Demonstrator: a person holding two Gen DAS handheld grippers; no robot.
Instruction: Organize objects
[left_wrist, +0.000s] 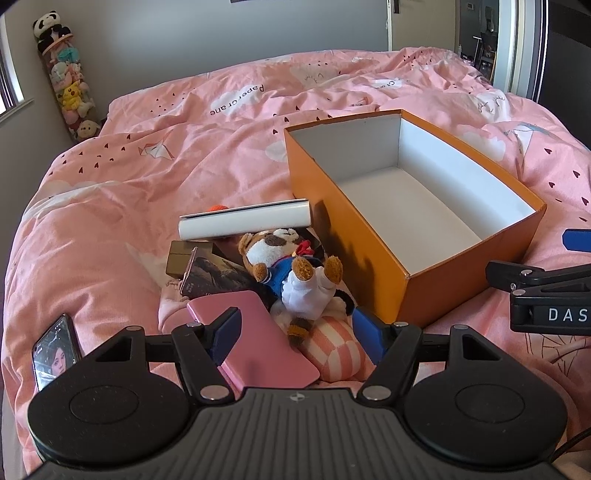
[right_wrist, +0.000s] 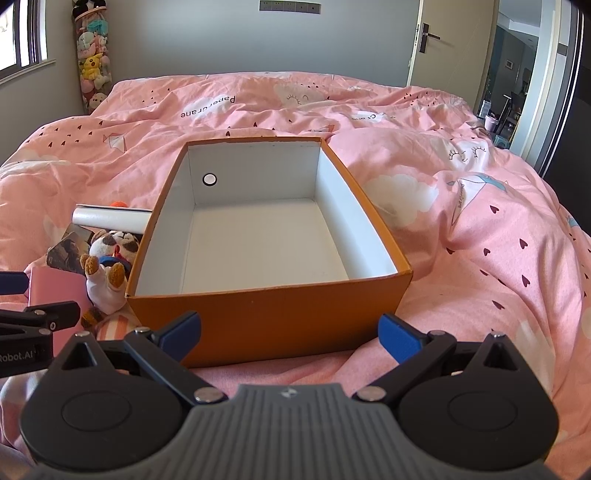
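Fingers of the left gripper (left_wrist: 295, 332) are spread wide and hold nothing; one blue pad (left_wrist: 226, 328) lies over the near end of a pink flat case (left_wrist: 258, 339), the other blue pad stands beside a pink-and-white striped cushion (left_wrist: 334, 350). Between and just beyond these fingers a plush dog (left_wrist: 288, 266) in a blue-and-white outfit lies on its back, feet toward the camera, resting on the cushion and on a dark printed booklet (left_wrist: 218, 275). Beyond the dog a white cylinder (left_wrist: 243, 223) lies on its side, one end close to the orange box (left_wrist: 373, 280); whether they touch cannot be determined. A phone (left_wrist: 55, 354) with a lit screen lies on the pink bed cover (left_wrist: 129, 192), outboard of the left fingers. Fingers of the right gripper (right_wrist: 290, 336) are likewise spread apart and empty, poised just in front of the near wall of the orange box (right_wrist: 269, 321). The box sits open on the bed cover (right_wrist: 480, 240) straight ahead of these fingers, its white interior bare. The dog (right_wrist: 107, 266) lies against the box's outer wall, off to the side of the right fingers.
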